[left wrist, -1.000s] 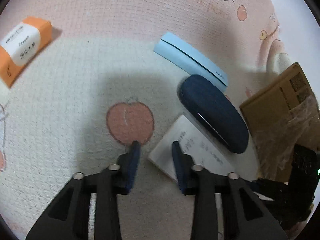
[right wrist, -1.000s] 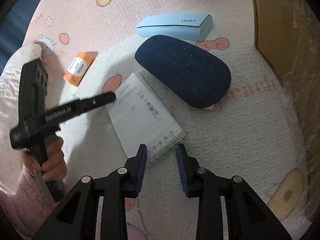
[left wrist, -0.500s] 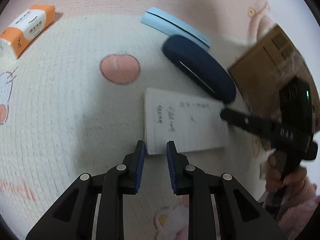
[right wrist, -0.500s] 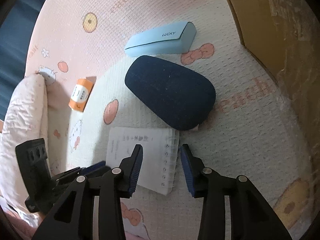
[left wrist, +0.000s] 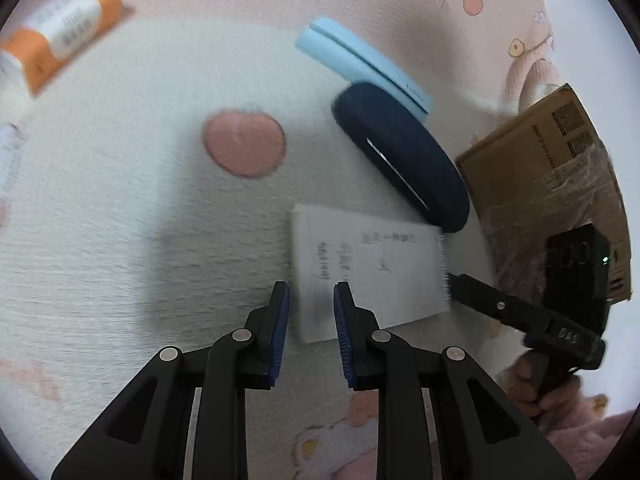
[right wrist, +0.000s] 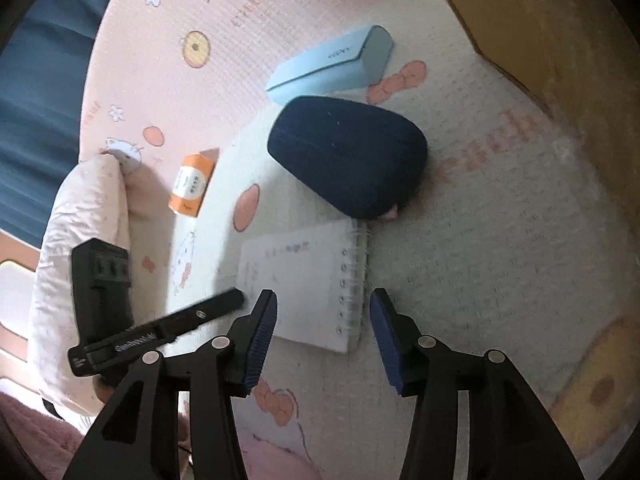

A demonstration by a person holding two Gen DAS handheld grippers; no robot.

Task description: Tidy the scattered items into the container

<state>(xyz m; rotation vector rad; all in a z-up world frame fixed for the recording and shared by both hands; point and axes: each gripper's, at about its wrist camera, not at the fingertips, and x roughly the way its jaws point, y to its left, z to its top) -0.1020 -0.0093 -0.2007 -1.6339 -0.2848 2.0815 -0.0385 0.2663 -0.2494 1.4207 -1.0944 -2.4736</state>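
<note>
Nothing is packed yet. The right hand-held gripper [right wrist: 322, 326] is opening, empty, astride the notepad [right wrist: 304, 284]; the left hand-held gripper [left wrist: 310, 312] hovers part-open, empty, at its opposite edge. Beyond lie two glasses cases, an orange packet and the cardboard box [left wrist: 560, 168].

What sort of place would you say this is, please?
Probably a bedroom at home: a cartoon-print pink blanket covers a soft surface, a quilted pillow lies beside it, and a cardboard box stands nearby.
</note>
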